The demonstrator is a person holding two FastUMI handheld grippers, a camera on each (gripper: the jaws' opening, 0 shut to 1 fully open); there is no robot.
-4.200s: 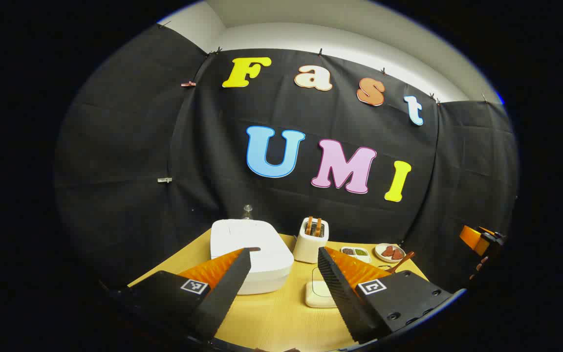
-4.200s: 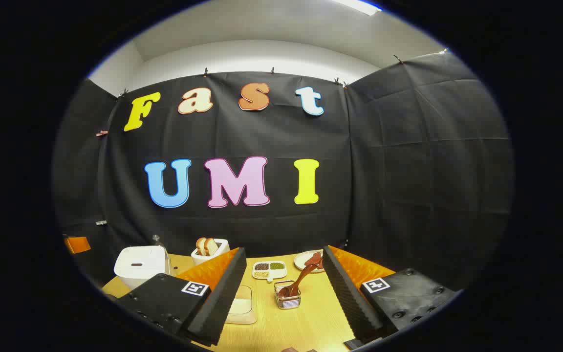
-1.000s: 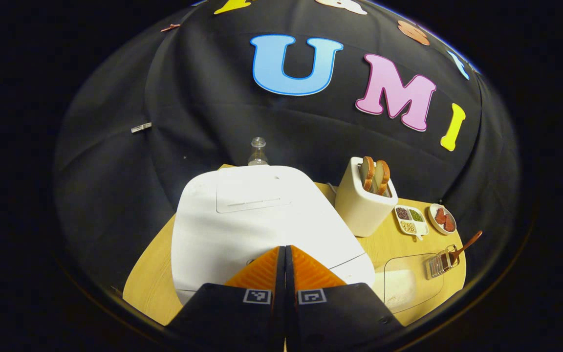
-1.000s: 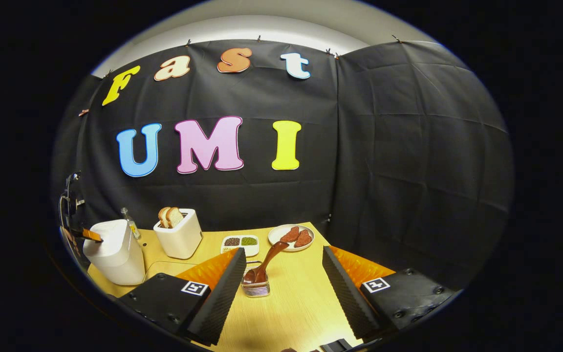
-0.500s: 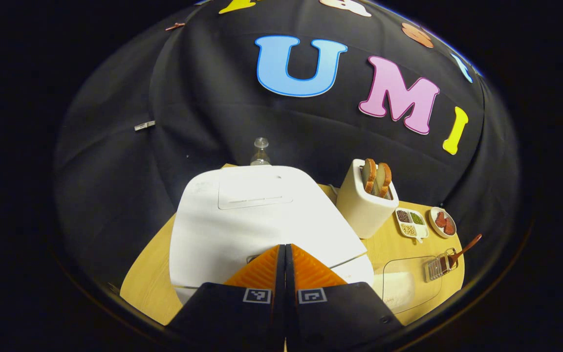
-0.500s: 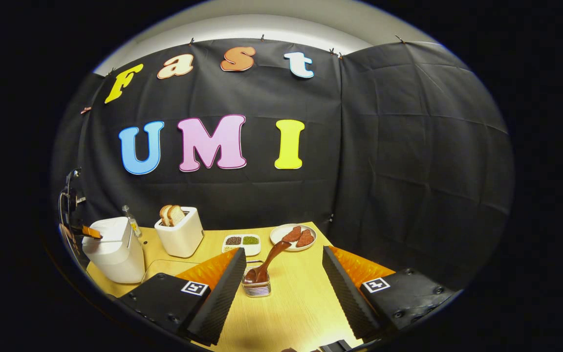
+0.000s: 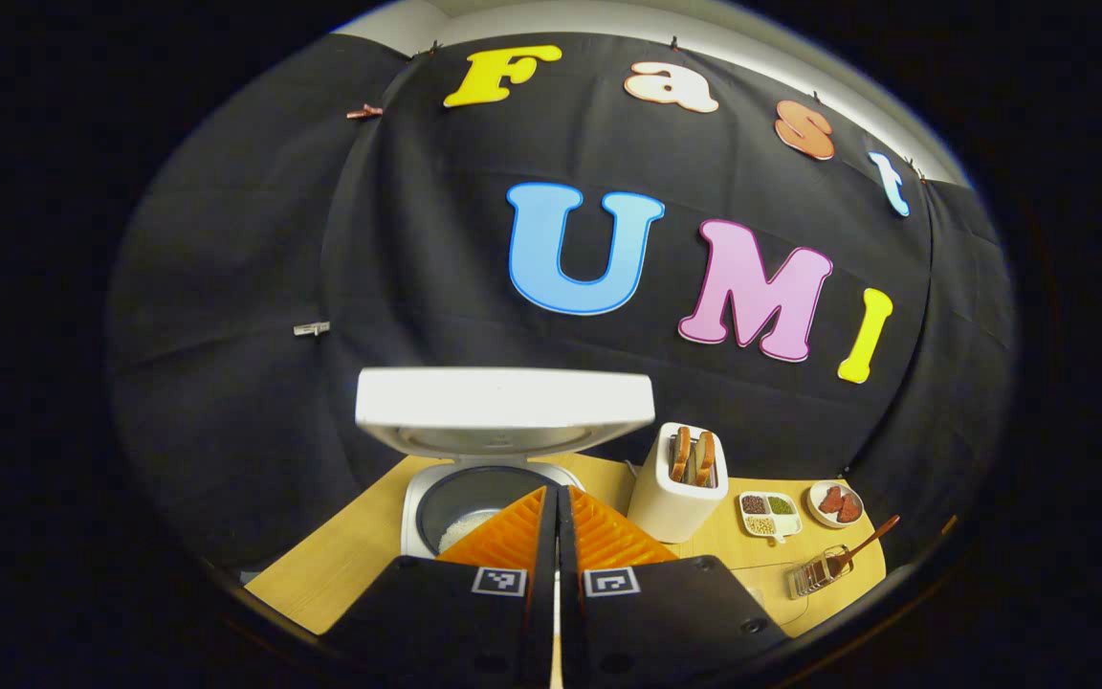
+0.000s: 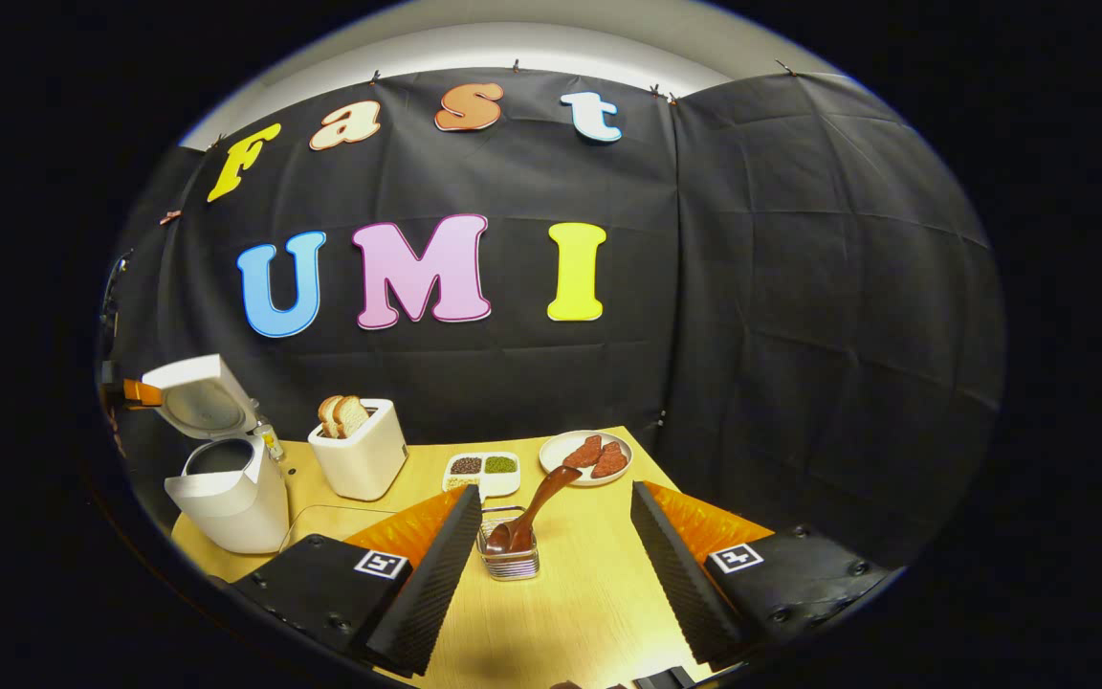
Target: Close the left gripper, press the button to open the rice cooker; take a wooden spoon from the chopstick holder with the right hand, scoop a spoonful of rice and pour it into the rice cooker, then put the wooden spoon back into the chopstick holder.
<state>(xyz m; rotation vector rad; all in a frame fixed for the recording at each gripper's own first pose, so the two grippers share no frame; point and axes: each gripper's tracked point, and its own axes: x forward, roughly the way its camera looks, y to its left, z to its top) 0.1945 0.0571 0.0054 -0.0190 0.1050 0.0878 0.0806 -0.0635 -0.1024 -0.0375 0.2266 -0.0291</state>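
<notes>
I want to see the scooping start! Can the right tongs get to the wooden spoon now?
Probably yes. The right tongs are open, and the wooden spoon leans out of its holder just ahead between them, with nothing in the way.

both views are sharp at the centre and bend strongly toward the rim. light falls from above, bright on the bench and the rice cooker lid, while the booth's edges sink into dimness.
</notes>
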